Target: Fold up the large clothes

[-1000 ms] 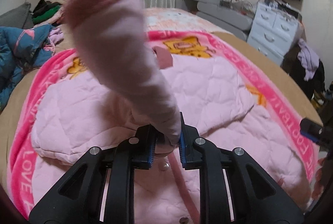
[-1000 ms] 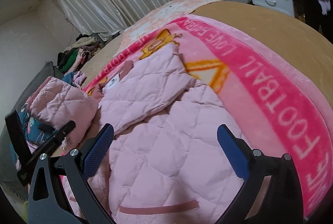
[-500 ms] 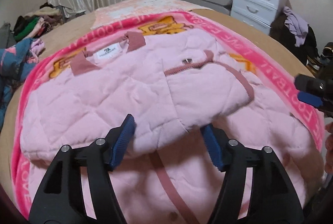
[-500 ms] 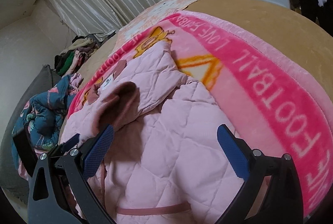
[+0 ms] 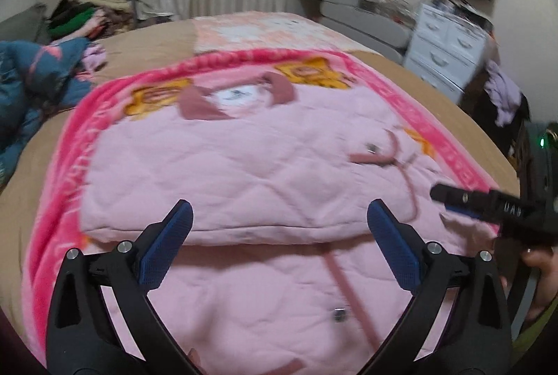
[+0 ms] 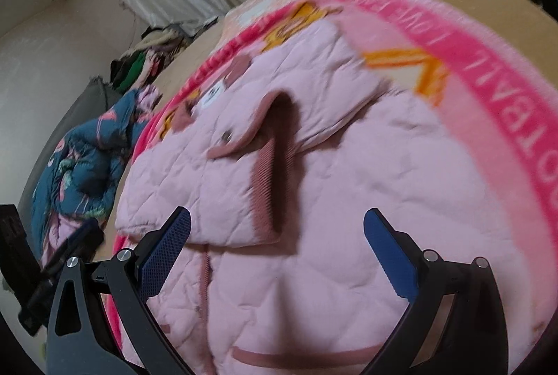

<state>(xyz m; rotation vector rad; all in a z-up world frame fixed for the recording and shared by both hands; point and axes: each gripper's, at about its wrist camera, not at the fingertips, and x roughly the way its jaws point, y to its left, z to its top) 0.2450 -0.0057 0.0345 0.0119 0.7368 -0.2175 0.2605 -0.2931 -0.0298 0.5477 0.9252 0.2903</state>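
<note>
Here my left gripper (image 5: pixel 277 237) had just opened wide, releasing the sleeve it pinched a second earlier; that sleeve (image 5: pixel 223 186) lay folded across the chest of the pink quilted jacket (image 6: pixel 314 200), spread on the pink blanket (image 5: pixel 62 165) over the bed. My right gripper (image 6: pixel 277 249) hung spread and empty above the cuff (image 6: pixel 268 186). Judged stage: sleeves in, body fold pending.
</note>
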